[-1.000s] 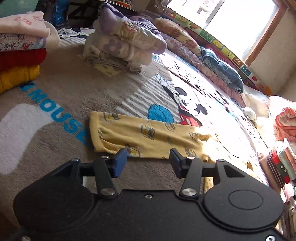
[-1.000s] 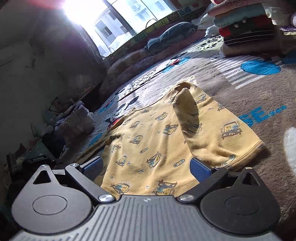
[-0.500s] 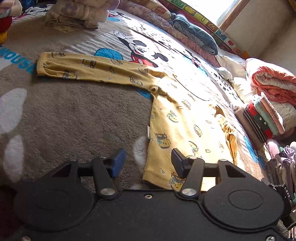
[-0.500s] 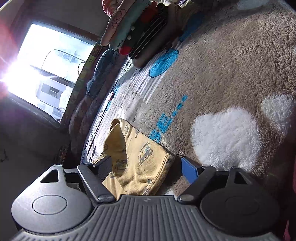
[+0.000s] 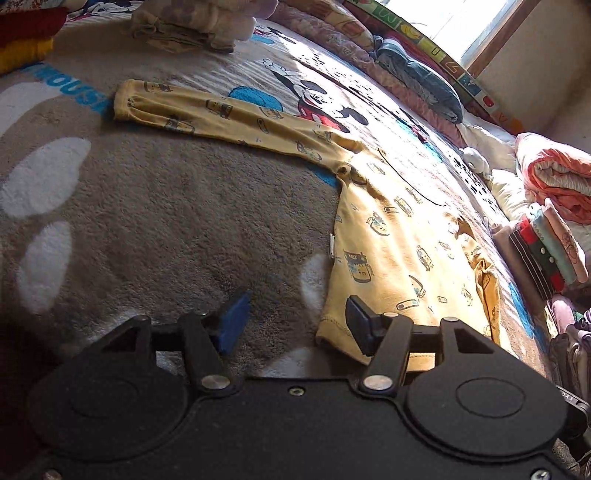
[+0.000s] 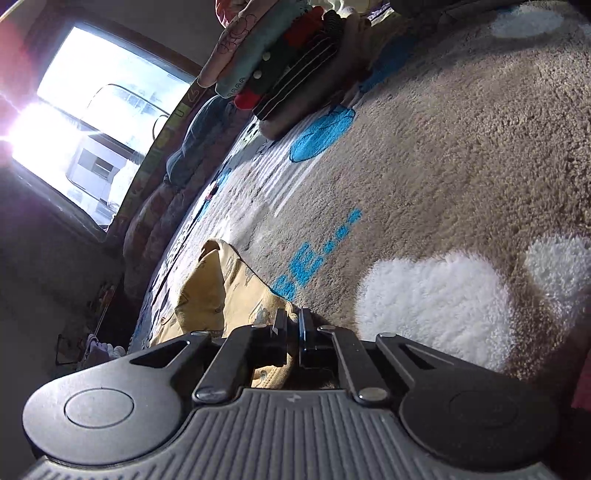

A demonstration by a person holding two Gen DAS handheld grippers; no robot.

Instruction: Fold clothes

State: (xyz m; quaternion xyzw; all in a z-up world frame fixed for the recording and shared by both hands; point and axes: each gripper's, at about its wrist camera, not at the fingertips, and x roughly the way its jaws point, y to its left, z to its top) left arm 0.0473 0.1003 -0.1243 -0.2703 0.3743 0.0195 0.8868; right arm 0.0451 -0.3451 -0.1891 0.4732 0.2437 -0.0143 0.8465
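One yellow shirt [image 5: 391, 254] flat on blanket [image 5: 166, 221], two grippers

Your landmark is the yellow printed long-sleeved shirt [image 5: 391, 236], flat on the plush cartoon-print blanket [image 5: 166, 221]. Right of it stands the stack of folded clothes [image 5: 546, 251]; behind its outstretched sleeve, another folded pile [image 5: 192, 26].

Cartoon-mouse blanket [image 5: 184, 206], bright window [image 6: 92, 122]

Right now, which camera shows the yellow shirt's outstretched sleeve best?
Left wrist view: the outstretched sleeve lies full length on the blanket. Right wrist view shows only a bunched corner of the yellow shirt at the right gripper.
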